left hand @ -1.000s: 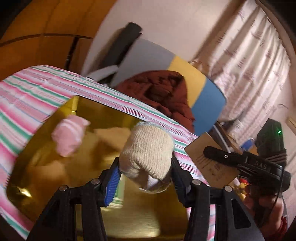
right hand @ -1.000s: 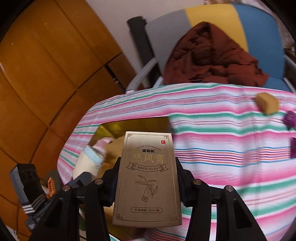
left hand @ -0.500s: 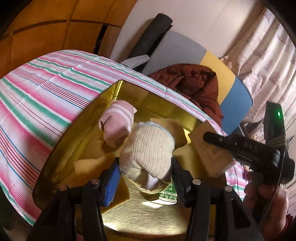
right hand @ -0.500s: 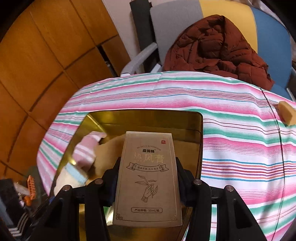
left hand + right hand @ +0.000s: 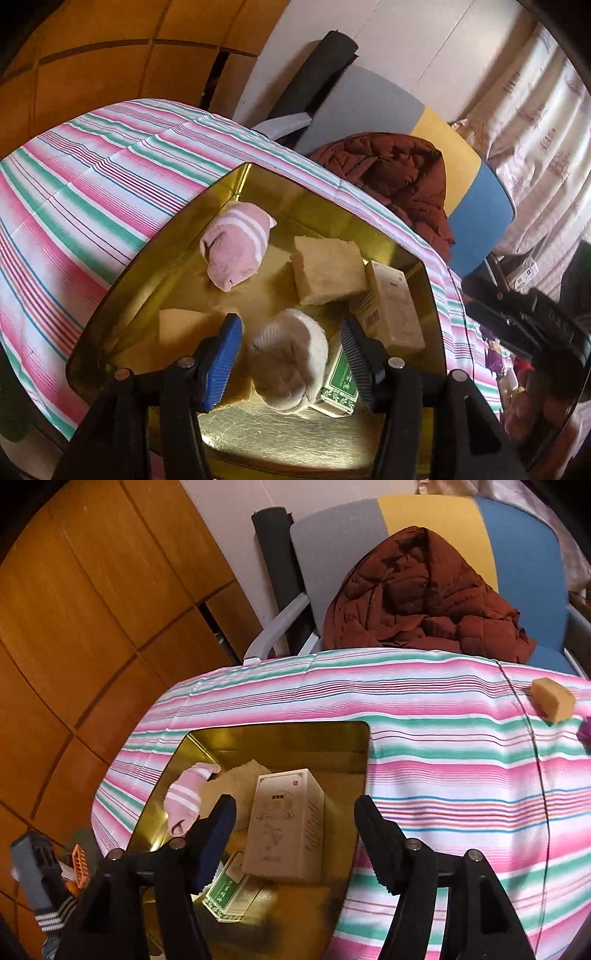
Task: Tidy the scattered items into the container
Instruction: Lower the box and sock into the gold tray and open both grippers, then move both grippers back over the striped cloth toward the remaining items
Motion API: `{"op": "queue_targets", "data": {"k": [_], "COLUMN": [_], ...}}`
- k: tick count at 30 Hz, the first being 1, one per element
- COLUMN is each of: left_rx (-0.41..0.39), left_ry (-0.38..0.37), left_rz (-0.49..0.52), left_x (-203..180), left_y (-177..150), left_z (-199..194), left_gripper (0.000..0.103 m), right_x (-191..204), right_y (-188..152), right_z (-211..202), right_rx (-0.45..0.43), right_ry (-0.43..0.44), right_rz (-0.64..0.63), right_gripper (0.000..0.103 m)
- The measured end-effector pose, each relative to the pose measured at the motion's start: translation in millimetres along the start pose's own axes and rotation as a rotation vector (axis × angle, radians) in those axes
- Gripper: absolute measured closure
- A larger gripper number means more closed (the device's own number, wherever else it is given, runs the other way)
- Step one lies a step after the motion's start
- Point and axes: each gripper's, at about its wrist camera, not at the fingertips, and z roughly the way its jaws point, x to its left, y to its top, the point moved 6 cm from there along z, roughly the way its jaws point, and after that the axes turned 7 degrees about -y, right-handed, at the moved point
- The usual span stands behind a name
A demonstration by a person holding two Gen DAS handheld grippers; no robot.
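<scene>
Jaws of the left hand-held gripper point(image 5: 291, 354) are spreading, their pads clear of the cream rolled sock point(image 5: 290, 369) that is lying between them on the floor of the gold container point(image 5: 110, 328). Jaws of the right hand-held gripper point(image 5: 295, 834) are widening too, no longer touching the tan box point(image 5: 284, 827) sitting inside the container. Around them are lying a pink striped sock point(image 5: 236, 251), a sponge block point(image 5: 327, 269) and a green box point(image 5: 341, 384). Out on the striped desk point(image 5: 443, 775) a yellow sponge point(image 5: 552, 699) is waiting near the far edge.
</scene>
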Motion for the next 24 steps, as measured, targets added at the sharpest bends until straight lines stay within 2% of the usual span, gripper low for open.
{"op": "queue_targets", "data": {"k": [8, 18, 24], "left_rx": [-0.007, 0.037, 0.040], "left_ry": [0.047, -0.006, -0.038], "left_rz": [0.067, 0.109, 0.193], "left_x": [-18, -49, -84], "left_y": [-3, -18, -25], "left_z": [-3, 4, 5], "left_gripper": [0.044, 0.044, 0.044], "right_x": [-21, -69, -102], "right_y": [-11, -24, -30], "right_z": [-15, -27, -36], "right_rx": [-0.006, 0.000, 0.000], "right_ry": [-0.001, -0.055, -0.093], "right_rz": [0.020, 0.050, 0.080], "right_gripper": [0.027, 0.023, 0.023]}}
